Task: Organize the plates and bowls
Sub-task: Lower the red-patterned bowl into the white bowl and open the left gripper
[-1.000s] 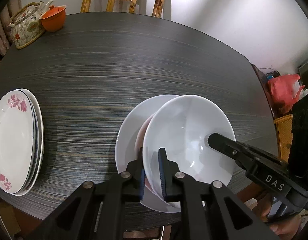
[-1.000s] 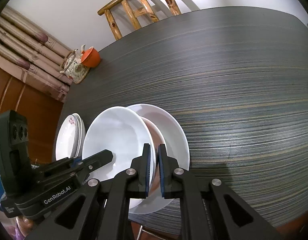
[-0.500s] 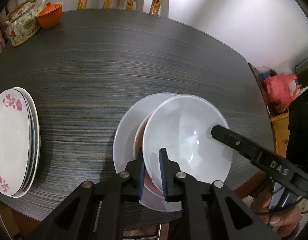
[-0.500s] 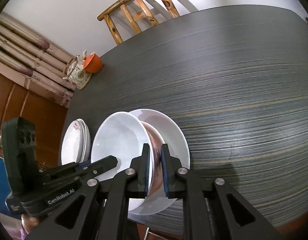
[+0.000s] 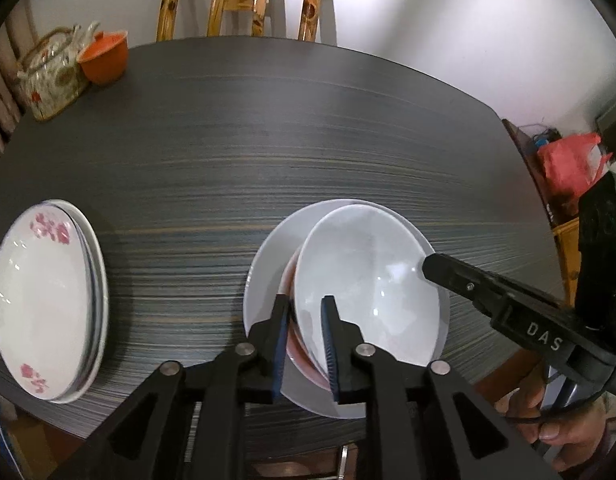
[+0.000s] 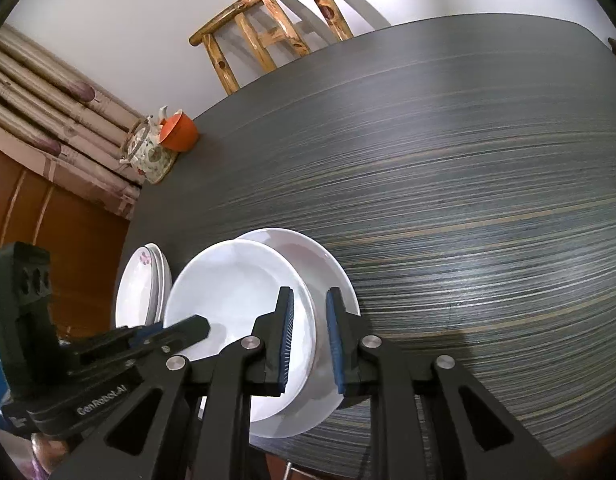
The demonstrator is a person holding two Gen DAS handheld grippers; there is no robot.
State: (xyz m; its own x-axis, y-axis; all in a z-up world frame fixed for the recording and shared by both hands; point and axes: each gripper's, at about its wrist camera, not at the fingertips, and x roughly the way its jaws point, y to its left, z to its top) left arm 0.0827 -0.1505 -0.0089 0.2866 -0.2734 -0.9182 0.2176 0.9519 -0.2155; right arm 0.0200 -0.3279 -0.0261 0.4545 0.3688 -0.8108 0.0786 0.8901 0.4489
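The white bowl (image 5: 368,280) sits tilted on the wide white plate (image 5: 268,264) near the counter's (image 5: 268,140) front edge, a pinkish dish just showing beneath it. The left gripper (image 5: 304,340) straddles the bowl's near rim, fingers slightly parted, the rim between them with a sliver of gap showing. The right gripper (image 6: 310,340) brackets the opposite rim, also a little open, gripping nothing firmly. It looks like the bowl is being set down or released onto the stack. Next, both grippers likely need to clear the rim without nudging the lean. The flowered plates (image 5: 44,300) wait well apart, to the left. Readable lettering: "DAS" on one gripper, "GenRobot.AI" on the other.
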